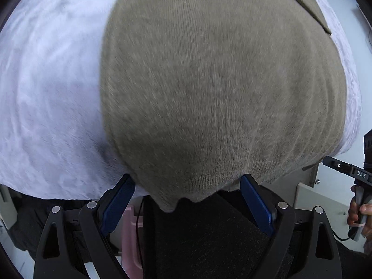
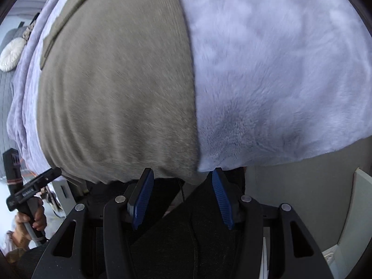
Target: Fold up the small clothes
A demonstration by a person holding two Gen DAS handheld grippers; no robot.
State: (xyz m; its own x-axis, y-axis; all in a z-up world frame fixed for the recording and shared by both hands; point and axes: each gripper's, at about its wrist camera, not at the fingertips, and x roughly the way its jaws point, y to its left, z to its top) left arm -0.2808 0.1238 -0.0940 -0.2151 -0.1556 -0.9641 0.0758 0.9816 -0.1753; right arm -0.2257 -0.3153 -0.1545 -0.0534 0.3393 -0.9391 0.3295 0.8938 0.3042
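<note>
I have both claws released, left claw [image 1: 187,203] and right claw [image 2: 182,200], at the near edge of the bed; I should pinch the brown garment [image 1: 209,81] hem corners evenly.

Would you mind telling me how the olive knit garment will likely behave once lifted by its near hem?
The olive knit garment lies limp, so it probably droops. Its fuzzy knit likely grips the plush lavender blanket, dragging slightly.

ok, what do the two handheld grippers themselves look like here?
Both match: the left gripper and right gripper have black angular linkage frames with silver pivot bolts and ribbed blue pads. Seen from the left wrist, the right gripper's body carries white "DAS" lettering and a black cable.
</note>
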